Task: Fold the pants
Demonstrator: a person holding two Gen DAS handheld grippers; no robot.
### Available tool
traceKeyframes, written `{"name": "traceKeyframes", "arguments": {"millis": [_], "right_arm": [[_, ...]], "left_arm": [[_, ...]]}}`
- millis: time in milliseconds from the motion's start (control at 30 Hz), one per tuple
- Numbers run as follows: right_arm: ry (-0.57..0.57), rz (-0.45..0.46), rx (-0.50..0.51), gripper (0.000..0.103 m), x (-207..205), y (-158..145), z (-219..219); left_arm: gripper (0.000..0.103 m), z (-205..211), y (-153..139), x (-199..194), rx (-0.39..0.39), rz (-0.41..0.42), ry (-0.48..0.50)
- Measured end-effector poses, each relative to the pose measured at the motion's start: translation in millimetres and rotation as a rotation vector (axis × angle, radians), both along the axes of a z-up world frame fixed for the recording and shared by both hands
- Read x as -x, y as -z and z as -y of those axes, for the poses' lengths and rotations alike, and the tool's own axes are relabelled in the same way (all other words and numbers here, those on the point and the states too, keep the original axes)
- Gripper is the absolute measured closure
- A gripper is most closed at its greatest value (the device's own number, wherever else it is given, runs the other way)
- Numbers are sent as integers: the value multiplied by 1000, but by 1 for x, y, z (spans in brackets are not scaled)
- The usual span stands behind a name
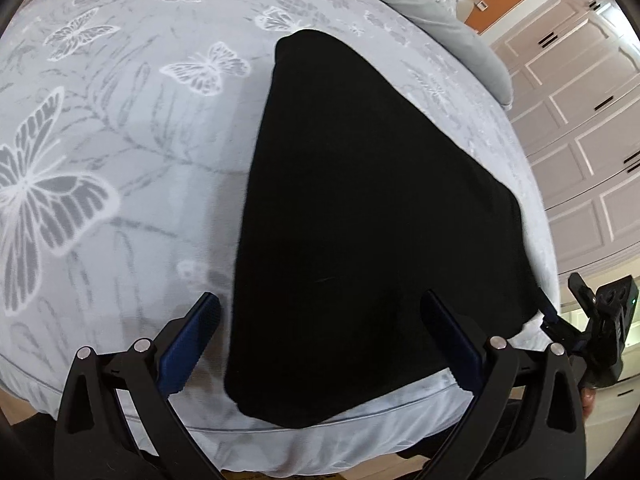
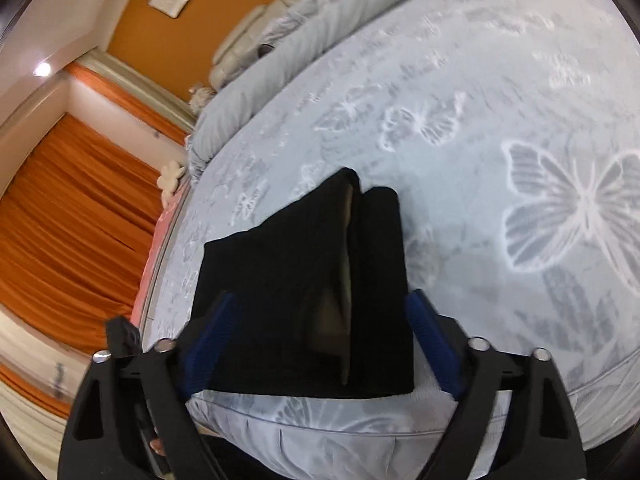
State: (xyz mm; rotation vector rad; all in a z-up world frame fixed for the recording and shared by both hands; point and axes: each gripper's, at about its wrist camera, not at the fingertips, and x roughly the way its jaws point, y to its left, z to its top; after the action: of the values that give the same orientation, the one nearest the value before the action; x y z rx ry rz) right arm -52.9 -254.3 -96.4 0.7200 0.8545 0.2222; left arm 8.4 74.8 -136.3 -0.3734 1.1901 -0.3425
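The black pants (image 1: pixel 372 216) lie folded in a flat stack near the front edge of the bed (image 1: pixel 120 152). In the right wrist view the pants (image 2: pixel 304 300) show layered folds with a seam between two folded parts. My left gripper (image 1: pixel 320 312) is open, its blue-padded fingers spread just above the near edge of the pants, holding nothing. My right gripper (image 2: pixel 324 312) is open too, its fingers on either side of the pants' near end, empty. The right gripper also shows at the right edge of the left wrist view (image 1: pixel 560 320), beside the pants' corner.
The bed has a pale grey butterfly-print cover (image 2: pixel 520 160). A grey pillow (image 1: pixel 440 12) lies at the head. White wardrobe doors (image 1: pixel 580 120) stand beyond the bed's side. Orange curtains (image 2: pixel 72 240) hang on the other side. The bed's front edge (image 2: pixel 340 428) is just below the grippers.
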Motion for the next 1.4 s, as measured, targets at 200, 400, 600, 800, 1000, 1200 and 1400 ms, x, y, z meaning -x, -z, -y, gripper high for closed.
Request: {"name": "traceKeyframes", "arguments": {"millis": [200, 400, 600, 800, 1000, 1200, 1400], "right_arm": [[-111, -164, 167, 17, -15, 27, -32], [-177, -100, 200, 66, -13, 18, -50], [-191, -126, 210, 44, 11, 12, -37], [-45, 26, 244, 33, 28, -20, -17], [-122, -32, 363, 33, -24, -22, -41], [-168, -97, 457, 70, -59, 11, -78], [-141, 145, 418, 83, -30, -63, -90]], "left_arm": [[5, 9, 8, -7, -24, -16, 4], [56, 25, -6, -11, -40, 40, 38], [54, 18, -22, 8, 0, 27, 108], [16, 4, -23, 7, 36, 51, 21], [7, -3, -62, 12, -39, 254, -126], [7, 4, -54, 15, -191, 249, -115], [7, 16, -61, 22, -311, 320, -114]]}}
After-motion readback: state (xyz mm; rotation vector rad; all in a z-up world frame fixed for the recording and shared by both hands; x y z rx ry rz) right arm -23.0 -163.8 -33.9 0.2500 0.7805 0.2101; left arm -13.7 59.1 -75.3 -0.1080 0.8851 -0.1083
